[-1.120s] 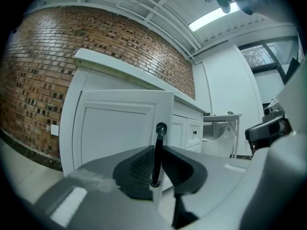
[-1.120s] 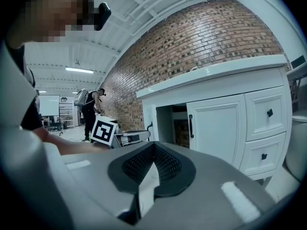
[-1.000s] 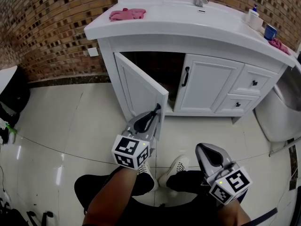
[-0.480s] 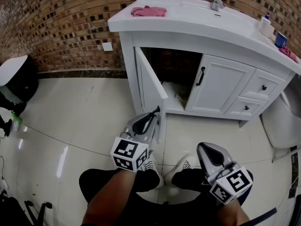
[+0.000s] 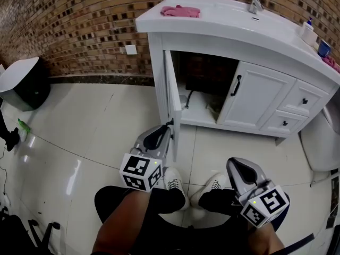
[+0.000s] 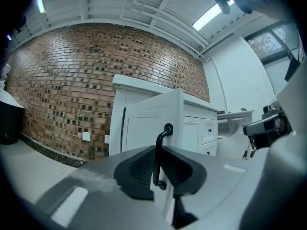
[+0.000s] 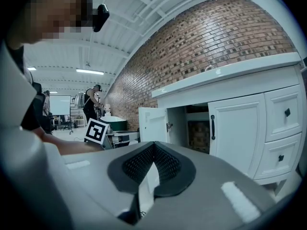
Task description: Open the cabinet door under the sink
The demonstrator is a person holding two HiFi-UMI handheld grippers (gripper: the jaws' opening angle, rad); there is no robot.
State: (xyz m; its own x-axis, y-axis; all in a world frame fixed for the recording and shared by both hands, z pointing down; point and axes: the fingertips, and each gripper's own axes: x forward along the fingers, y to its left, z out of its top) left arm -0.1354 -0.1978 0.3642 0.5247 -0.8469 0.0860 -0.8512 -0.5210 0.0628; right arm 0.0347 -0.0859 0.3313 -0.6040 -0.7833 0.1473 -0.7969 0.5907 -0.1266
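Observation:
The white vanity cabinet (image 5: 255,97) stands under a sink top (image 5: 234,20) against a brick wall. Its left door (image 5: 172,97) is swung far out, nearly edge-on to me in the head view, and the dark inside with a pipe (image 5: 187,99) shows. My left gripper (image 5: 168,126) is shut on that door's black handle (image 6: 159,155), whose bar runs upright between the jaws in the left gripper view. The right door (image 7: 235,131) is closed. My right gripper (image 5: 237,167) hangs low at the right above my knee, shut with nothing in it (image 7: 152,150).
A pink cloth (image 5: 180,10), a faucet (image 5: 256,4) and small bottles (image 5: 308,33) sit on the sink top. Two drawers (image 5: 303,102) are right of the closed door. A black bin (image 5: 24,84) stands at the left, a white toilet (image 5: 325,147) at the right. My shoes (image 5: 175,185) are below the door.
The left door has swung wider, from about half open to nearly edge-on, with my left gripper still on its handle. The right gripper has barely moved.

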